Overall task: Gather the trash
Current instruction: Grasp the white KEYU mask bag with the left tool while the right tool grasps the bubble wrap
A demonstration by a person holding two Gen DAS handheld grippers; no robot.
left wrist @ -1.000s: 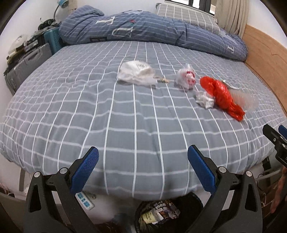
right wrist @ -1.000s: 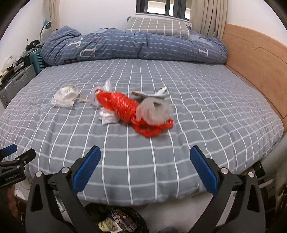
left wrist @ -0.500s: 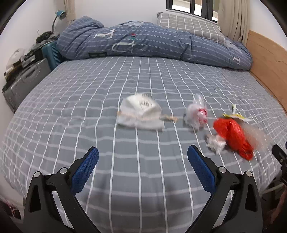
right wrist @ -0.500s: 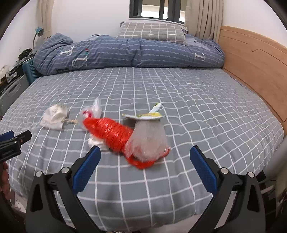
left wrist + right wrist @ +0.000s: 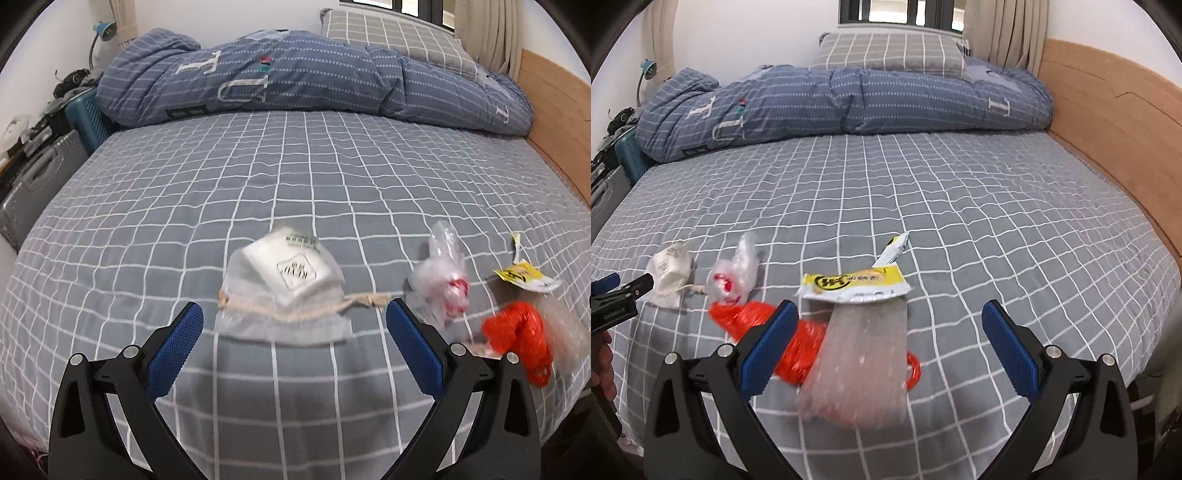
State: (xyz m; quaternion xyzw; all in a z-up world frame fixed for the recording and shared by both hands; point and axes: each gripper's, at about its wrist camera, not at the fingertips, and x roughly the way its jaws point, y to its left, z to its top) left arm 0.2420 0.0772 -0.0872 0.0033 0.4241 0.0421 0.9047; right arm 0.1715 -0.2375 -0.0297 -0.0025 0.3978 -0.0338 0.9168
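Trash lies in a row on the grey checked bed [image 5: 258, 177]. A white drawstring pouch [image 5: 284, 280] sits just ahead of my open left gripper [image 5: 293, 321]. Right of it are a crumpled clear bag with red print [image 5: 445, 280] and a red plastic bag [image 5: 521, 339]. In the right wrist view my open right gripper [image 5: 890, 325] hovers over a clear bag with a yellow header [image 5: 860, 343] that lies across the red plastic bag [image 5: 757, 317]. The white pouch [image 5: 670, 273] and the crumpled clear bag [image 5: 735, 273] lie to the left, near the left gripper's tip [image 5: 624, 291].
A folded blue duvet [image 5: 849, 99] and a checked pillow [image 5: 890, 51] lie along the far side. A wooden headboard [image 5: 1115, 122] borders the right. Suitcases [image 5: 37, 184] stand left of the bed. A hand [image 5: 602, 365] shows at the left edge.
Both grippers rose and moved forward over the bed, closing in on the trash. The bin below the bed edge has dropped out of view. Both stay open.
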